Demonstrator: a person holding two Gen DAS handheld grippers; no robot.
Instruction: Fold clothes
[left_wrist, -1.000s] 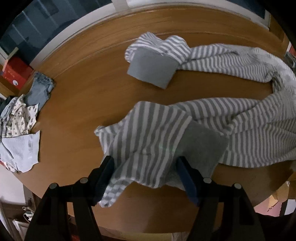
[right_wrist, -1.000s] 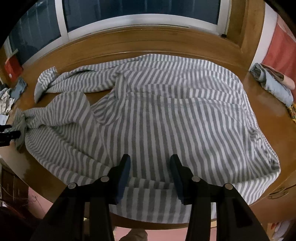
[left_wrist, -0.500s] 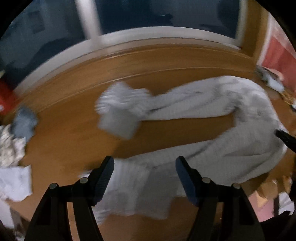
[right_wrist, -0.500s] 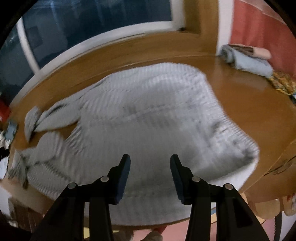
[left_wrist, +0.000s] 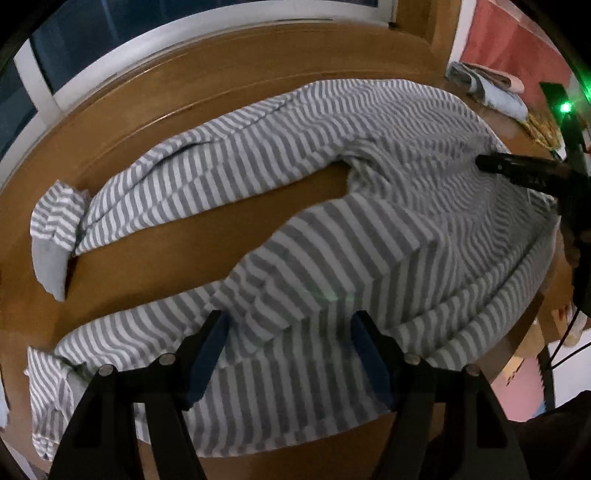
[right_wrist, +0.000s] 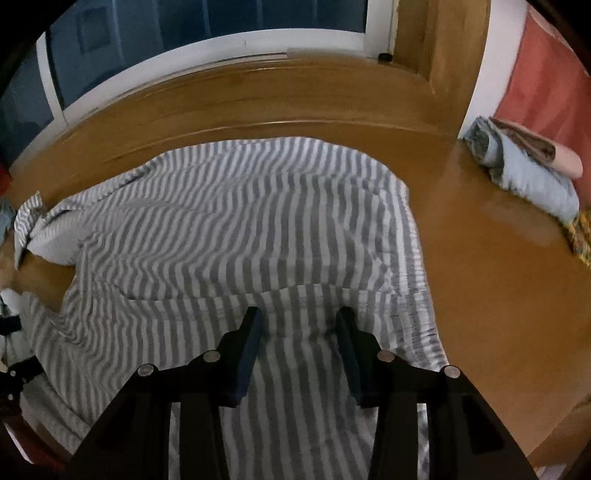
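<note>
A grey-and-white striped long-sleeved top (left_wrist: 369, 166) lies spread on the wooden table (left_wrist: 221, 229). Its far sleeve ends in a plain grey cuff (left_wrist: 50, 258) at the left. The near sleeve (left_wrist: 110, 343) runs along the front edge. My left gripper (left_wrist: 289, 319) is open just above the cloth where that sleeve joins the body, and nothing is pinched. In the right wrist view my right gripper (right_wrist: 299, 314) hovers over the top (right_wrist: 240, 221) near its hem. Its jaws are closing, the cloth lying flat under the gap. That gripper (left_wrist: 517, 170) also shows at the right of the left view.
A folded pile of light-blue and beige clothes (right_wrist: 528, 173) sits at the table's far right by a red wall. A window frame (right_wrist: 221, 48) runs behind the table. Bare wood (right_wrist: 498, 277) lies right of the top. The front edge is close under both grippers.
Both grippers have moved right along the front edge. The left left the near sleeve's cuff end and now stands over the sleeve's root. The right has shifted toward the top's right side, its jaws slightly narrower.
</note>
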